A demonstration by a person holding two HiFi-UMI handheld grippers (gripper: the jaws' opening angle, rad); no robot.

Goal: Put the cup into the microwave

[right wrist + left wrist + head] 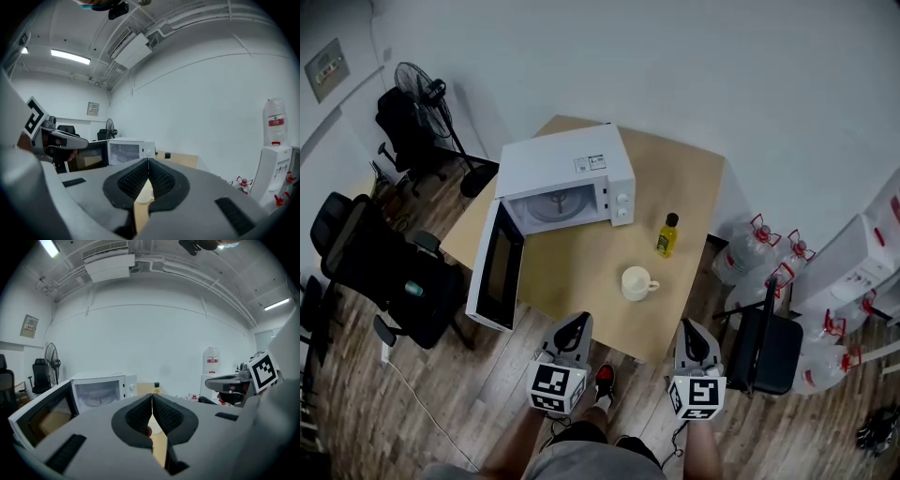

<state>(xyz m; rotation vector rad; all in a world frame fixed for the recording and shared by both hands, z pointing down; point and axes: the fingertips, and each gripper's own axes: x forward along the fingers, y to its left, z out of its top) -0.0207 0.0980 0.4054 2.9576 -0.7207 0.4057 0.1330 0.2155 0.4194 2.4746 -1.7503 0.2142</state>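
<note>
Quick one on the mug job. Both of mine are closed up right now with nothing in them: left claw (575, 323) has its pads pressed together, right claw (692, 328) same story, so whichever one goes in has to open first.

The cup (637, 282) is sitting upright on the surface (572, 277), out ahead of both claws and roughly between the two, well apart from either one. Its handle sticks out toward my right claw's side. The microwave (567, 178) is further ahead and off to the left of my left claw, with its door (495, 267) swung wide open on that same side, so the cavity is ready to take it. There's a small yellow bottle (667, 234) just past the cup, ahead of the right claw, worth not clipping.

As for handling, it looks like a cream ceramic mug, so I'd guess stiff, a bit of heft, glazed and slippery, and it'll chip if I bang it on the microwave frame. I can't see whether anything's in it. My plan would be the right claw, one pad inside the rim and one outside on the wall next to the handle, firm squeeze, keep it level
</note>
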